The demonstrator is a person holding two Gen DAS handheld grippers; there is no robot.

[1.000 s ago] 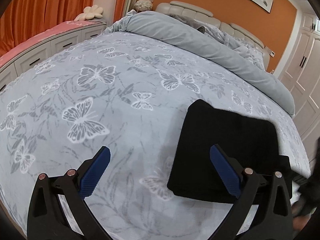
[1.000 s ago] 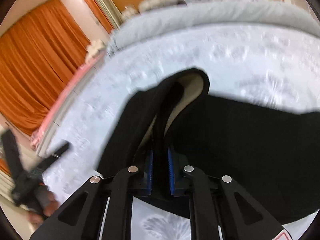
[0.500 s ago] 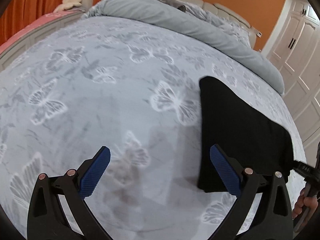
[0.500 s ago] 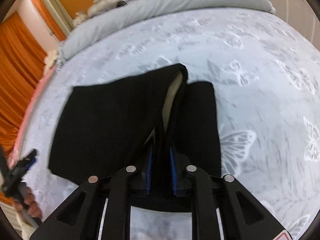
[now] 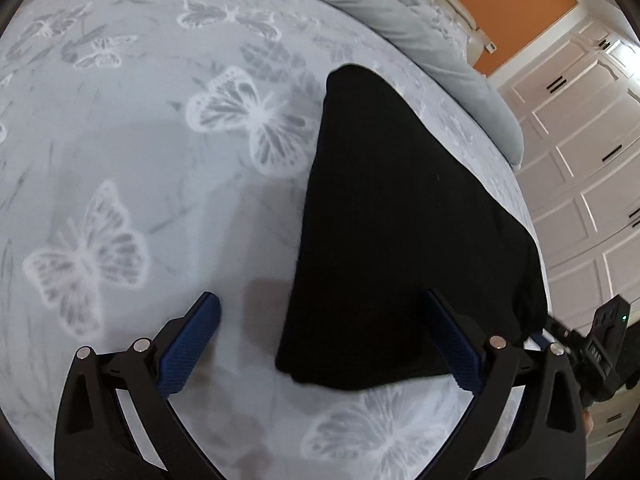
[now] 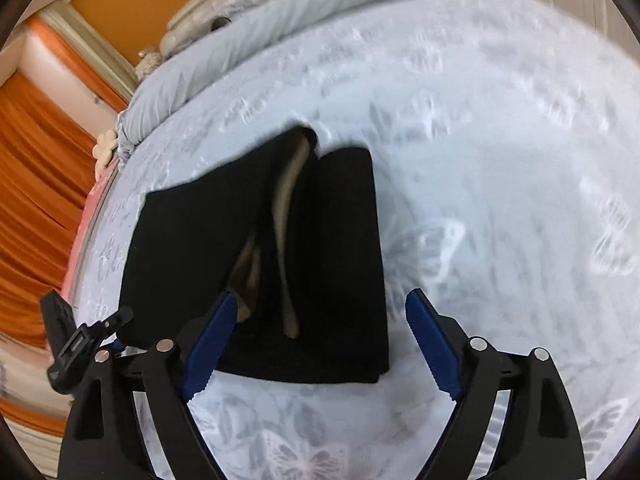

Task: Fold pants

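1. Right wrist view: the pants (image 6: pixel 332 248), black, lie as a compact folded stack on the butterfly-print bedspread (image 6: pixel 500 160), on the side of the stack away from the grey rolled duvet (image 6: pixel 304 8) at the head of the bed.
2. The right gripper (image 6: pixel 318 344) has its blue jaws spread wide; they have just been opening, and the near edge of the pants sits between them unpinched (no pad presses the cloth).
3. A raised flap on top of the pants shows a pale lining (image 6: pixel 288 216); the top layer is judged to be just let go and not yet flat.
4. Left wrist view: the left gripper (image 5: pixel 320 344) hovers at the near edge of the pants (image 5: pixel 400 220), jaws spread, holding nothing; one jaw is over the pants, the other over bare bedspread (image 5: pixel 140 152) beside them.
5. Progress, as judged: the main folds appear done, the pants being reduced to a tidy block with straight edges.
6. Remaining, as judged: pressing down the lifted flap and squaring the stack (possibly one more fold, which cannot be told).
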